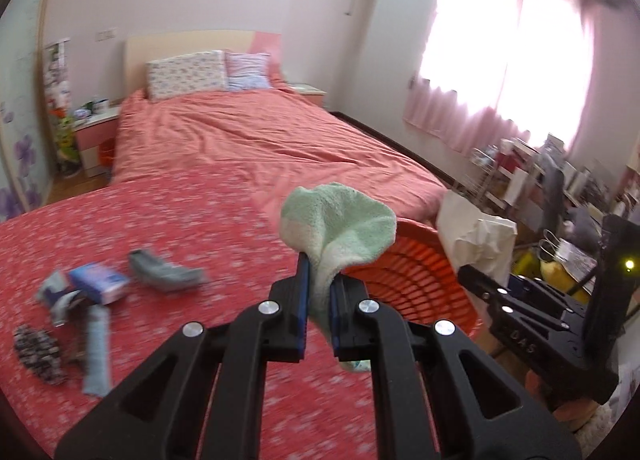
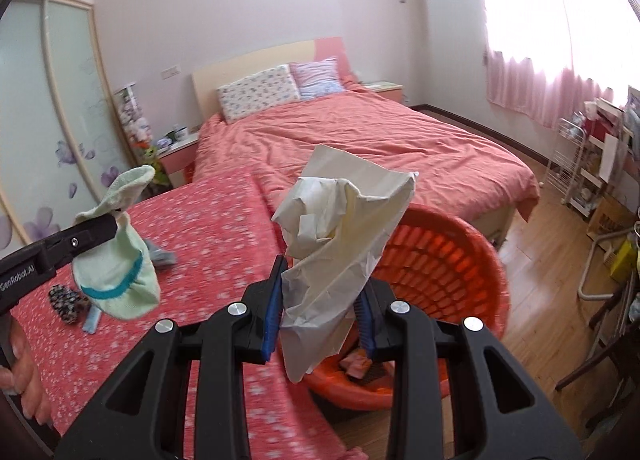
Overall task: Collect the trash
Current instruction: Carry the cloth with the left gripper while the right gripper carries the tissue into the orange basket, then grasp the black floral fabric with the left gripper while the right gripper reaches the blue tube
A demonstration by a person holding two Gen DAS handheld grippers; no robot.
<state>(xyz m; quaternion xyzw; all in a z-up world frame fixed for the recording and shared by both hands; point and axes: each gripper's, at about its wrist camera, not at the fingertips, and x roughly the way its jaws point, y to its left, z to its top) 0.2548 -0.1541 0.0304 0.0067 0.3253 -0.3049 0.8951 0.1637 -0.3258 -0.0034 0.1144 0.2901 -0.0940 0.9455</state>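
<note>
Two grippers are in view, each loaded. The left gripper (image 1: 319, 292) is clamped tight on a pale green sock (image 1: 340, 227), the cloth pinched between its blue pads (image 1: 303, 292) and flaring above them; in the right wrist view the same sock (image 2: 116, 280) hangs from the black fingers, showing a teal band near its cuff. The right gripper (image 2: 320, 300) grips a crumpled off-white paper bag (image 2: 344, 227), jaws partly closed around the wad, which rises above the pads and droops below them. The orange slatted basket (image 2: 452, 260) stands on the wood floor (image 2: 532, 244) just beside the table edge, in front of the right gripper; the paper is held over its near rim, with some scraps lying on its bottom (image 2: 356, 364). The sock is held over the table's right edge, near the basket rim (image 1: 420, 227). On the red flowered tablecloth (image 1: 160, 219) lie a grey sock (image 1: 164, 270), a small blue and white packet (image 1: 100, 282), a light blue sock (image 1: 98, 356) and a dark patterned sock (image 1: 38, 352), blurred. Behind is a bed (image 2: 360, 139) with a coral cover. A hand (image 2: 24, 372) holds the left tool's handle.
</note>
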